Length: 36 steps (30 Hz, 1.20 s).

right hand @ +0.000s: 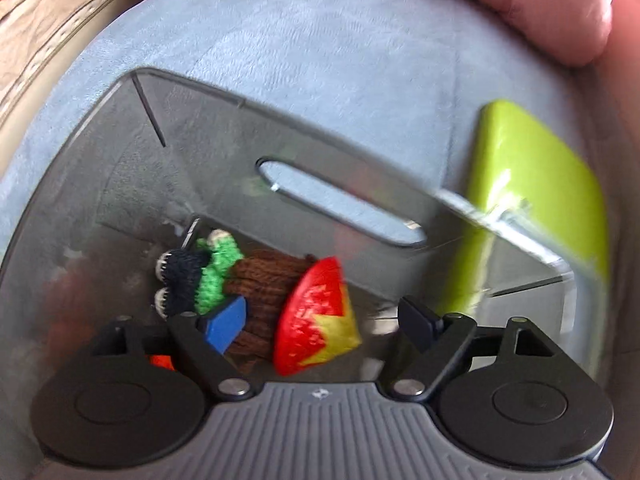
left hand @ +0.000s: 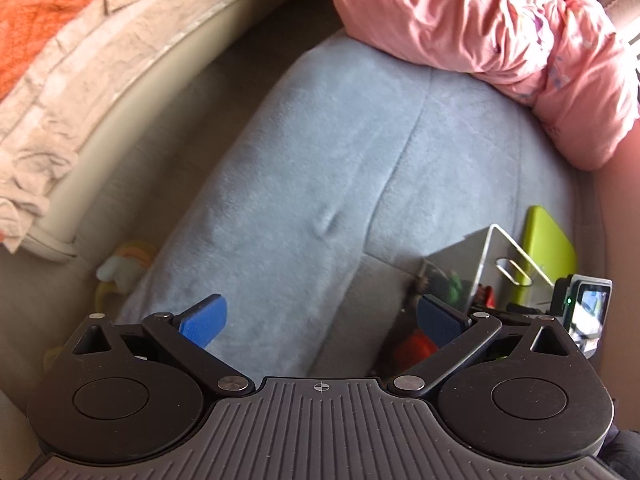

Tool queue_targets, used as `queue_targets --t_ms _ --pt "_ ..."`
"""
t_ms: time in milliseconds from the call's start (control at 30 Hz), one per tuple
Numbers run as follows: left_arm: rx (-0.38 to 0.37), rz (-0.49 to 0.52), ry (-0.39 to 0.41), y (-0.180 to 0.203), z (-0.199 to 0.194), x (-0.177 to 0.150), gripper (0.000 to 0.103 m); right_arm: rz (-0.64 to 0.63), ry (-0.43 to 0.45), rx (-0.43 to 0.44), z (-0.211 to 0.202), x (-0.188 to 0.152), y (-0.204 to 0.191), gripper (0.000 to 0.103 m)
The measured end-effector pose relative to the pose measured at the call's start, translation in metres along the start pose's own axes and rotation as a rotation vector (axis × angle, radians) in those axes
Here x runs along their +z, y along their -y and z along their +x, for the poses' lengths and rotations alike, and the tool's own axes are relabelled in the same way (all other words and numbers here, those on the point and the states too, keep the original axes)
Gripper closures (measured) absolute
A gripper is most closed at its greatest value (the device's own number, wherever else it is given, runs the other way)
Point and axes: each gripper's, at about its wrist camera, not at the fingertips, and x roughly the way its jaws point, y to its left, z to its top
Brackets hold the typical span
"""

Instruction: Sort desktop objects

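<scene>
While I hold my right hand-held gripper (right hand: 326, 326) over the clear plastic bin (right hand: 280, 152), its fingers are spread wide apart and pinch nothing. Between them and just beyond, inside the bin, lies a red and yellow wedge-shaped toy (right hand: 316, 320). Touching that wedge on its left is a brown knitted piece (right hand: 268, 292), and further left a green crocheted toy (right hand: 218, 276) presses against a dark knitted toy (right hand: 182, 280) with small white ends. My blue left finger pad (right hand: 226, 326) sits in front of the brown piece. Something orange (right hand: 162, 360) shows under the left finger link; I cannot tell what it is. Ahead of the right finger and outside the bin's wall lies a lime green flat object (right hand: 536, 168). The bin rests on a pale blue cushion (right hand: 320, 40), with pink fabric (right hand: 540, 8) at the far edge.

My left hand-held gripper (left hand: 320, 320) also has its fingers spread, empty, hovering above the same blue cushion (left hand: 320, 160). To its right I see a corner of the clear bin (left hand: 472, 256), the lime green object (left hand: 548, 244) beyond it, and a small camera (left hand: 584, 308) with a lit screen. To the left, beside the cushion, lies a blurred yellowish toy (left hand: 124, 264). Pink bedding (left hand: 480, 32) lies ahead to the right, beige cloth (left hand: 80, 92) ahead to the left.
</scene>
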Motion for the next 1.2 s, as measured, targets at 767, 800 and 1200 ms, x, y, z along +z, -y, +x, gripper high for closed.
queue_targets --t_ms 767,800,1200 --pt "-0.539 0.46 -0.295 0.088 0.001 -0.047 0.0 -0.337 -0.006 -0.118 -0.043 -0.052 -0.031 0.039" --pt "-0.545 0.487 -0.293 0.091 -0.001 -0.05 0.0 -0.332 -0.008 -0.122 -0.039 -0.051 -0.032 0.039" --pt "-0.517 0.301 -0.184 0.084 -0.009 -0.038 0.0 -0.249 0.094 -0.1 -0.066 -0.044 -0.029 0.024"
